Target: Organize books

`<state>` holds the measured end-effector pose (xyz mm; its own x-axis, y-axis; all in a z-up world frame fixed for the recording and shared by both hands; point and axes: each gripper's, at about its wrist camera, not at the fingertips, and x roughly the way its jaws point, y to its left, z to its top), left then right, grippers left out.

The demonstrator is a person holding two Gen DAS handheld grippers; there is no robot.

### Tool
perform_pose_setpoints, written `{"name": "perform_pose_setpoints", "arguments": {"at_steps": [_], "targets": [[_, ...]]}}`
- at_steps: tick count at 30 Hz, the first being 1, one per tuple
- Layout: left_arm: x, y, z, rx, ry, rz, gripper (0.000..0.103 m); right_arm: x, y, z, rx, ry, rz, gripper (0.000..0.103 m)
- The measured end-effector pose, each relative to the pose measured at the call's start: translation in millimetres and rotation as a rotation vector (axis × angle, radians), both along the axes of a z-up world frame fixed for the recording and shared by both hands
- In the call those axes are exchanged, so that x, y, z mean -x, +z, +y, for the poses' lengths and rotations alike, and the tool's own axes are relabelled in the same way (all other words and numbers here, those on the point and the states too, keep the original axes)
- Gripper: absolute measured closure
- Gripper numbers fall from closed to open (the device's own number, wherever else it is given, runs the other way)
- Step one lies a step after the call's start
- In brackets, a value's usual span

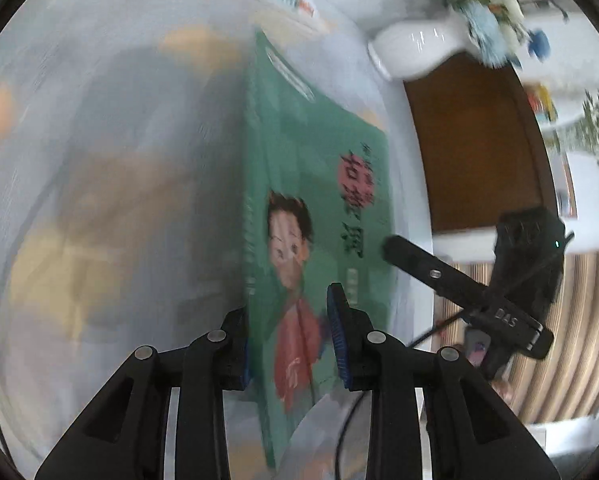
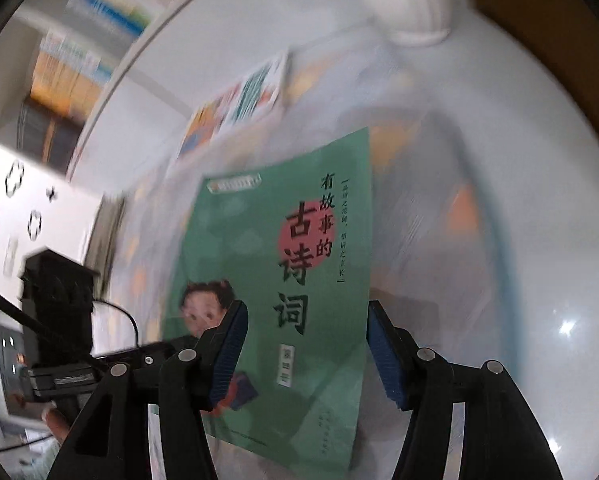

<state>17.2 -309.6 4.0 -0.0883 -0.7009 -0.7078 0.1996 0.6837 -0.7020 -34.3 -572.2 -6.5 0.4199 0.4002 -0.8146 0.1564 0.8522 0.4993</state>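
A green children's book with a cartoon child and Chinese title shows in the left wrist view [image 1: 311, 208] and in the right wrist view [image 2: 283, 264]. My left gripper [image 1: 289, 336] has the book standing on edge between its blue pads, spine against the left pad; the right pad stands slightly off the cover. My right gripper [image 2: 303, 352] is open, its fingers straddling the book's lower cover, which hangs in front of it. The left gripper's body [image 2: 59, 320] shows at the book's left edge. The right gripper's finger [image 1: 459, 284] shows beside the book.
A white table [image 1: 99, 160] with a glossy patterned cover lies below. A white vase [image 1: 415, 46] with flowers stands at its far edge. Another colourful book [image 2: 239, 100] lies flat on the table. A bookshelf [image 2: 71, 64] and a brown floor [image 1: 479, 152] lie beyond.
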Motion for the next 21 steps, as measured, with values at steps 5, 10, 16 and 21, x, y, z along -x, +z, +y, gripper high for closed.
{"name": "perform_pose_setpoints", "arguments": {"at_steps": [5,10,16,21], "targets": [[60.6,-11.8,48.4,-0.003,0.068,0.065,0.077,50.0,-7.0,72.0,0.031,0.142,-0.005,0.044],[82.6,-14.9,78.0,0.004,0.161,0.112,0.077,81.2,-2.1,97.3,0.173,0.192,0.038,0.044],[99.9,-13.1,83.2,-0.005,0.168,0.107,0.077,122.8,-8.1,97.7,0.118,0.137,0.059,0.044],[107.6,-4.1,88.9,0.131,0.208,0.109,0.077,129.8,-6.8,96.3,0.066,0.092,0.037,0.045]]}}
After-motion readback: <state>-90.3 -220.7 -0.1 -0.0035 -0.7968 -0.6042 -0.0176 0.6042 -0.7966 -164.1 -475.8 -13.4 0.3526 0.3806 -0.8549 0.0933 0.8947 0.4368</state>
